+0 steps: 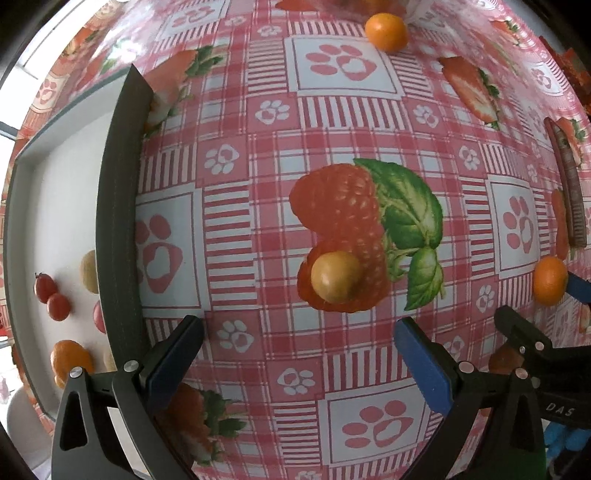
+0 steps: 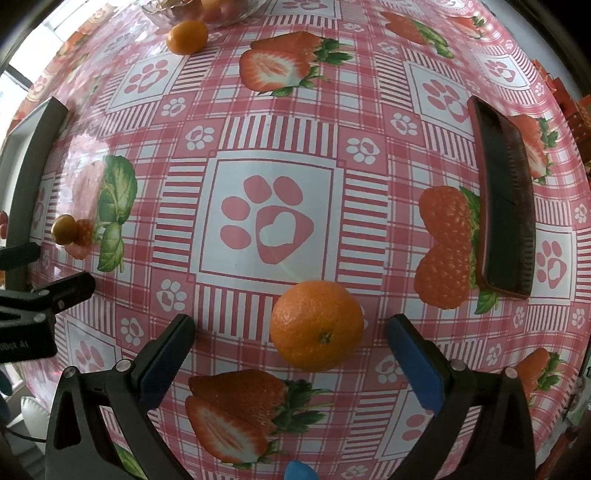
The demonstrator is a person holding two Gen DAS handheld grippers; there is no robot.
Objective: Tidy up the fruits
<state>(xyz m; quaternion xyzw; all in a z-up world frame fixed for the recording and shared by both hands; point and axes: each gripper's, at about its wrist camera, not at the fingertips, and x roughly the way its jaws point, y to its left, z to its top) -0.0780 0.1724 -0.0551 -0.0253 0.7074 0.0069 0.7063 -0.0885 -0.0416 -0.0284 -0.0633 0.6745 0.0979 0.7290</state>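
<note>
A small tan round fruit (image 1: 335, 277) lies on the printed tablecloth just beyond my open, empty left gripper (image 1: 298, 334). It also shows at the left of the right wrist view (image 2: 64, 229). An orange (image 2: 317, 325) lies between the fingertips of my open right gripper (image 2: 291, 332), not touched; it shows in the left wrist view (image 1: 549, 280) too. A second orange (image 1: 386, 31) lies far back, also seen in the right wrist view (image 2: 187, 36). A white tray with a dark rim (image 1: 114, 206) at the left holds cherry tomatoes (image 1: 51, 297), an orange (image 1: 68, 360) and a tan fruit (image 1: 88, 271).
A dark phone (image 2: 506, 199) lies on the table at the right, edge-on in the left wrist view (image 1: 569, 188). A glass bowl of fruit (image 2: 203, 11) stands at the far back. The tray's rim (image 2: 35, 155) lies left of the right gripper. The other gripper's body (image 2: 40, 295) is nearby.
</note>
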